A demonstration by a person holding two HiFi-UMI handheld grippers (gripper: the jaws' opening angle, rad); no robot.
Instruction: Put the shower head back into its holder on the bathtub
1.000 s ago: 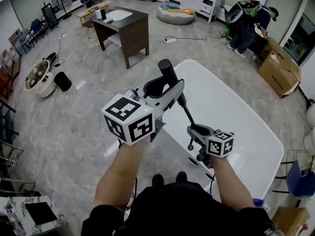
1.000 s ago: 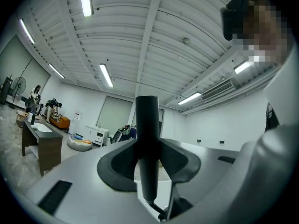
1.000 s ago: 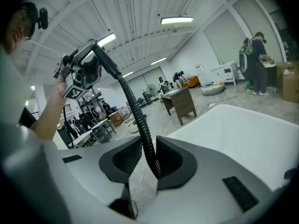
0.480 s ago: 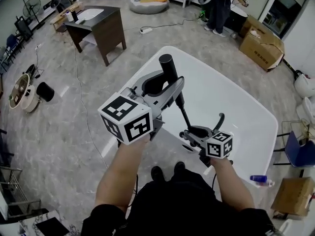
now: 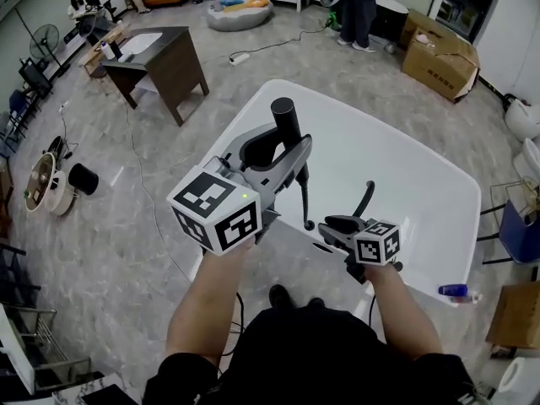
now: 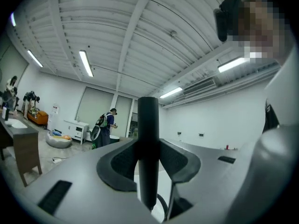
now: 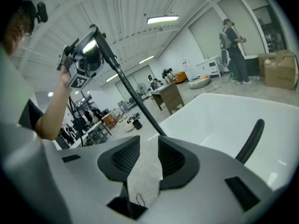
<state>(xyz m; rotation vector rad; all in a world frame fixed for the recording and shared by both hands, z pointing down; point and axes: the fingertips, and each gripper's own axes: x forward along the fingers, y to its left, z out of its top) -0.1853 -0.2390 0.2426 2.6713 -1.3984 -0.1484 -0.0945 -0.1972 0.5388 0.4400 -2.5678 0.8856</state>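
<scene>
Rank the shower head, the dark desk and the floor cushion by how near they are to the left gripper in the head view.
1. Shower head, clamped in the left gripper's jaws.
2. Dark desk, on the floor to the upper left.
3. Floor cushion, far back near the top edge.

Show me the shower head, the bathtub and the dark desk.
shower head [image 5: 285, 121]: head view, its black upper end.
bathtub [image 5: 396, 171]: head view, bare white inside.
dark desk [image 5: 186, 70]: head view, side panel.

Hose [image 7: 140, 101] lower run hidden behind opening right tool [image 7: 145, 148].
</scene>
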